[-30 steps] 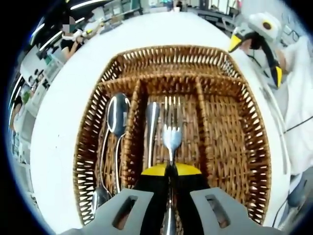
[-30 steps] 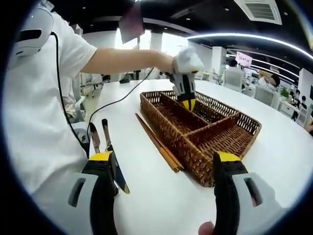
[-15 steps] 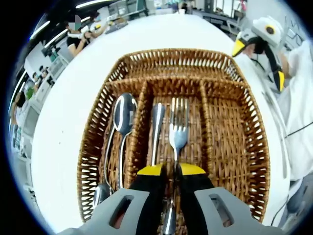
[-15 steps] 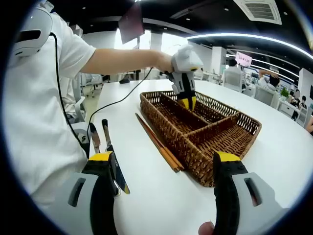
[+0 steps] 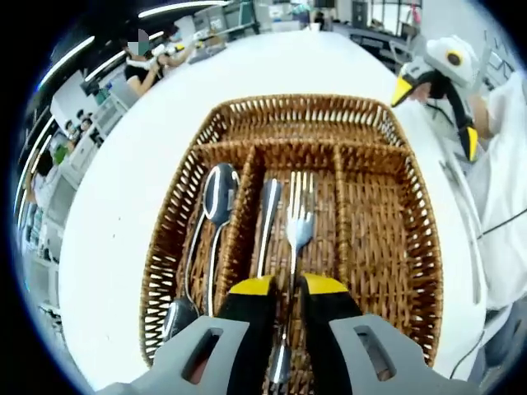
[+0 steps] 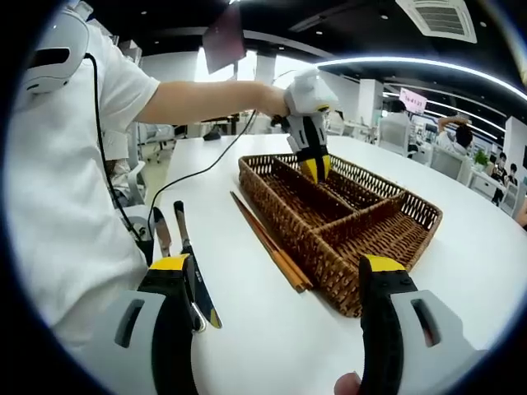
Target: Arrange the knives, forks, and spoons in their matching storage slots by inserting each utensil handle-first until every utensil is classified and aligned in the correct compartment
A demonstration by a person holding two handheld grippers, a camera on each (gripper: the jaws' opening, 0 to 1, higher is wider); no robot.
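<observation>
Wicker brown cutlery tray [image 5: 428,247] holds spoons and forks; my left gripper [image 5: 288,288] clamps a silver fork [image 5: 297,222]. Right gripper [image 6: 276,321], jaws apart; black-handled knives [image 6: 185,255] wait at nine o'clock.

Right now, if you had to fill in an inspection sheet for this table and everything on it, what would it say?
Surface: white table, tidy.
Job's things: wicker tray with long slots; two spoons in one slot; a fork and another utensil's handle in the middle slot; the third slot empty. Knives lie on the table outside the tray.
Clutter: chopsticks beside the tray.
Grippers: left gripper closed on the fork's handle, over the middle slot; right gripper open, empty, above the table.
Cables: black cable trailing across the table from the left gripper.
Surroundings: open office, other people at desks.
</observation>
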